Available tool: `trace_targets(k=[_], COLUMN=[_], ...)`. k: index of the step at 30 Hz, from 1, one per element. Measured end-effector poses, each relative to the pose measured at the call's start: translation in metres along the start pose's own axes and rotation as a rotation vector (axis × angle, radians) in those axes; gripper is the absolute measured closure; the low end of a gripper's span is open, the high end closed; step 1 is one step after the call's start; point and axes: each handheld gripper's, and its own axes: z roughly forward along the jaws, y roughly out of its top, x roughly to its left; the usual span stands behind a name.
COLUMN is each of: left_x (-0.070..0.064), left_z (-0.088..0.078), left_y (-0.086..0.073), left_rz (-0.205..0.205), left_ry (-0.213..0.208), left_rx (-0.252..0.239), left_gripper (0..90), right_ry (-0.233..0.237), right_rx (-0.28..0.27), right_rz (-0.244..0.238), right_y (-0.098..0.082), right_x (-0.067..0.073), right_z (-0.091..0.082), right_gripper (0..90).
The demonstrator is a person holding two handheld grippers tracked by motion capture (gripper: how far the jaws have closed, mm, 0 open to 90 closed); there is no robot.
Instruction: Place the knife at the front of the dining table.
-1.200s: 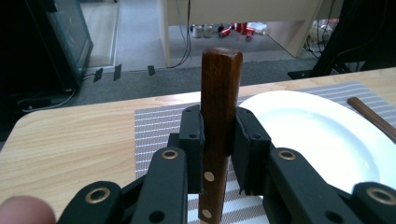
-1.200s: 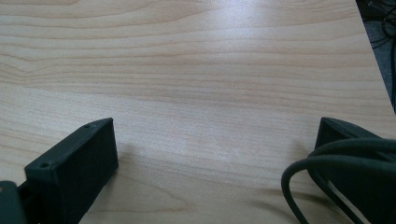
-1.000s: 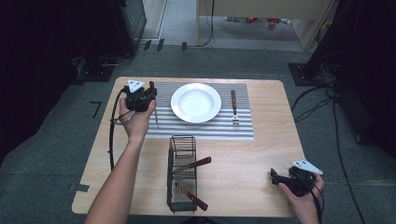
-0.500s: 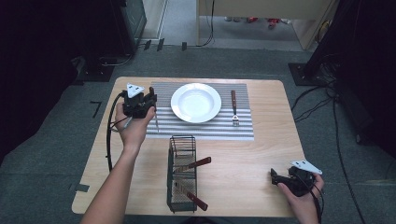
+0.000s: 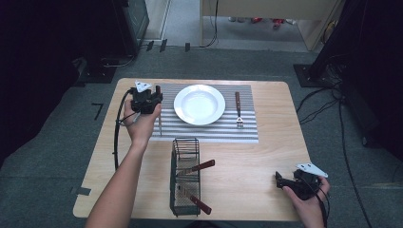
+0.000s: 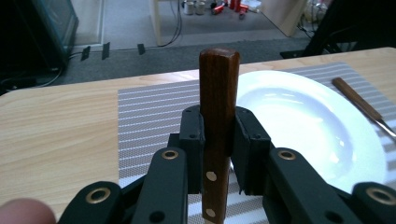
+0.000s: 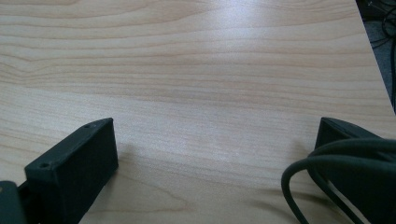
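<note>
Both jaws clamp the knife handle (image 6: 218, 107) upright.

Lab/studio, grey carpet floor (image 5: 285, 61), black equip stands (image 5: 332, 52), cables (image 5: 328, 102), wood table (image 5: 275, 142)

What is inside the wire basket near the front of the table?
The wire basket lies on the table and holds two utensils with wooden handles poking out of it. Their metal heads sit behind the mesh, so their type is unclear.
</note>
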Motion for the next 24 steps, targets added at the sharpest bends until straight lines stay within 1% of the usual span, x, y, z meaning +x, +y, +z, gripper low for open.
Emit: trace_targets(k=[4,8,10,11,13,14,16,18,21,23,24], left_x=[0.006,0.014,0.019,0.022,0.026,0.029,0.030,0.032,0.035,0.036,0.035], left_z=[0.013,0.025,0.032,0.036,0.044,0.050,0.055,0.064,0.074,0.081,0.083], left_y=[-0.002,-0.002,-0.003,-0.004,-0.006,-0.007,-0.007,-0.008,-0.011,-0.013,-0.014], left_rz=[-0.036,-0.084,-0.106,-0.118,-0.143,-0.157,-0.160,-0.152,-0.177,-0.183,-0.188], left_ry=[-0.002,-0.003,0.004,0.000,0.005,0.002,0.003,0.000,0.009,0.027,0.027], left_rx=[-0.015,-0.017,-0.016,-0.015,-0.013,-0.005,0.005,0.013,0.017,0.021,0.023], left_gripper=[76.3,76.3,76.3,76.3,76.2,76.2,76.2,76.1,76.1,76.1,76.1], right_ry=[0.001,-0.001,-0.001,-0.002,-0.002,-0.002,-0.004,-0.005,-0.006,-0.005,-0.005], right_rx=[0.000,0.001,0.000,0.000,0.000,0.000,0.000,-0.001,-0.001,-0.001,-0.001], right_rz=[0.000,0.000,0.001,0.002,0.002,0.002,0.002,0.002,0.001,0.001,0.001], right_y=[0.000,0.000,0.000,0.000,0.000,0.000,0.001,0.001,0.002,0.001,0.001], right_x=[0.000,0.000,0.000,0.000,0.000,0.000,0.000,0.000,0.000,0.000,0.000], right_z=[0.000,0.000,0.000,0.000,0.000,0.000,0.001,0.001,0.002,0.002,0.002], right_gripper=[0.0,0.0,0.0,0.0,0.0,0.0,0.0,0.0,0.0,0.0,0.0])
